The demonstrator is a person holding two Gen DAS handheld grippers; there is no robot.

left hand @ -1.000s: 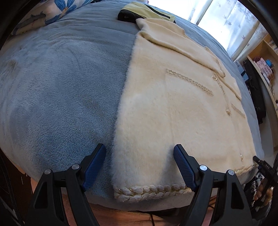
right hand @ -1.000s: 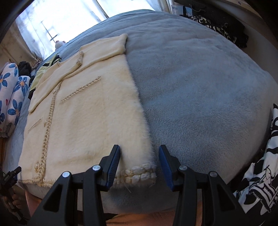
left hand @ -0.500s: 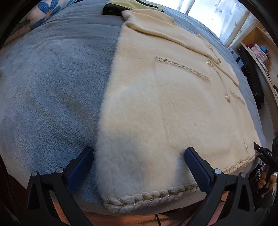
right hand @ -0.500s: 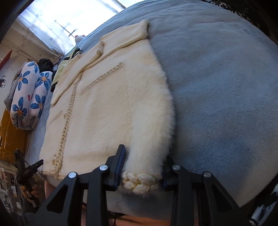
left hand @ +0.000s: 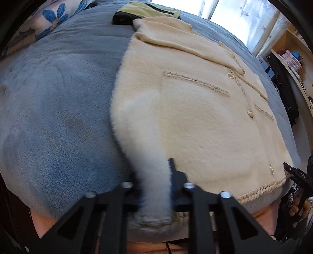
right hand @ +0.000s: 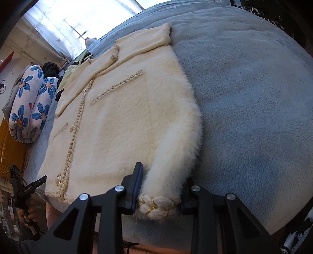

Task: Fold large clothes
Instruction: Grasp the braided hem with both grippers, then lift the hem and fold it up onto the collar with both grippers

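A cream fluffy cardigan (left hand: 205,117) with braided trim and pearl buttons lies flat on a blue-grey fleece blanket (left hand: 54,117), sleeves folded across the chest. My left gripper (left hand: 154,185) is shut on the cardigan's left hem corner, which bunches up between the fingers. My right gripper (right hand: 161,187) is shut on the cardigan's (right hand: 127,117) right hem corner, pinching the braided edge. Both corners are lifted slightly off the blanket (right hand: 254,97) at the bed's near edge.
A yellow and black garment (left hand: 144,11) lies beyond the collar. Flowered pillows (right hand: 29,101) sit at the bed's far left. Dark clothes (left hand: 283,93) and a shelf (left hand: 293,58) stand to the right. A bright window (right hand: 78,17) is behind the bed.
Both grippers have closed on the hem corners. The left went from wide open around the corner to pinching it; the fabric now bunches up between the fingers on both sides.
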